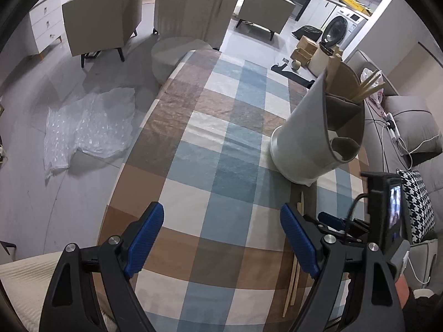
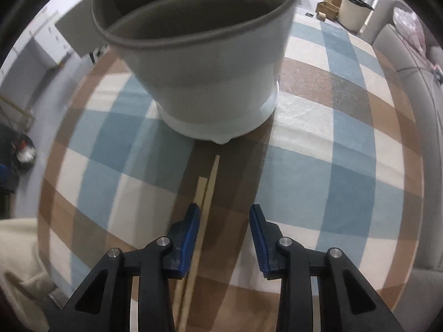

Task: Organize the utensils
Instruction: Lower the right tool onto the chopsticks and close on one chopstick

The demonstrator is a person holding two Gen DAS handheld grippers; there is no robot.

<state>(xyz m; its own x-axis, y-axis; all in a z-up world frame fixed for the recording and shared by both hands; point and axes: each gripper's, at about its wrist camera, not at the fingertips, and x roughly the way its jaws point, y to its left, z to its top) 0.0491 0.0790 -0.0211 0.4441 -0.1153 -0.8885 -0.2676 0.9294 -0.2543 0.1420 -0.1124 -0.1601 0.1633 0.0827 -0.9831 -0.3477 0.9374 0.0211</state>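
Note:
A tall grey utensil holder (image 1: 304, 138) with inner compartments stands on the checked tablecloth (image 1: 221, 110); wooden chopsticks (image 1: 368, 88) and a wooden handle stick out of its top. A loose pair of chopsticks (image 2: 210, 177) lies flat on the cloth just in front of the holder (image 2: 207, 83). My right gripper (image 2: 224, 209) points down over that pair with its jaws part way apart; the sticks run along the inner side of its left finger and no pad presses them. My left gripper (image 1: 221, 210) stands wide open over bare cloth, with the loose chopsticks (image 1: 293, 285) by its right finger.
A grey sofa with cushions and a houndstooth pillow (image 1: 418, 207) runs along the table's right side. Two armchairs (image 1: 102, 22), a white dresser and a sheet of plastic (image 1: 88, 127) on the floor are at the left and back. A cream cloth (image 1: 25, 282) lies at the near left corner.

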